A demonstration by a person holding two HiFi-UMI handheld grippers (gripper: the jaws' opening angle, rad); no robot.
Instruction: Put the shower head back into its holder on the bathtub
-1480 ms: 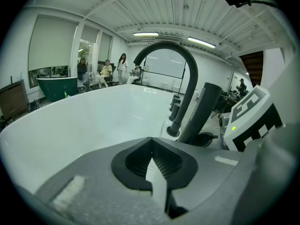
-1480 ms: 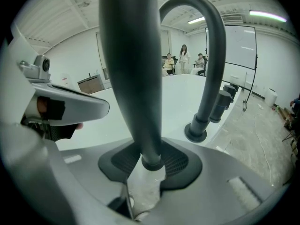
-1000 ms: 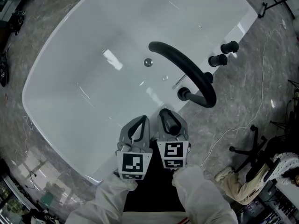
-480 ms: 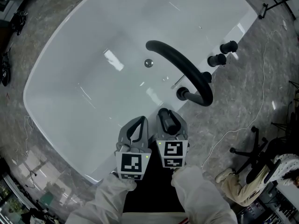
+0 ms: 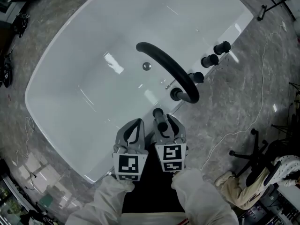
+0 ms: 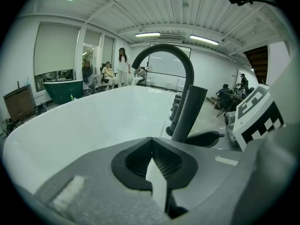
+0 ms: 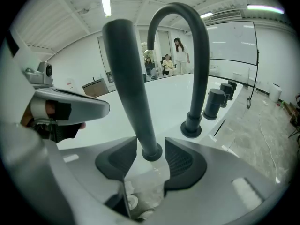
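My right claw (image 7: 151, 149) has just been opening. Its jaws now stand wide apart with the shower head (image 7: 129, 83) between them, and neither pad touches it. The shower head is a dark, slim stick. It stands nearly upright with a slight lean, and its foot sits in the holder (image 7: 158, 153), a dark collar on the rim of the tub (image 5: 75, 41). That spot is just on my side of the faucet (image 5: 168, 67), near its base and apart from it.

My left claw (image 6: 152, 142) has its jaws together with nothing between them. It hovers over the tub rim just beside the right claw, on the side away from the faucet base. The two marker cubes sit next to each other.

The faucet rises from the rim and arches out over the white basin. The drain (image 5: 146, 66) lies under its far end. Beyond the faucet base three dark knobs (image 5: 209, 60) stand in a row along the same rim, well apart from both claws.
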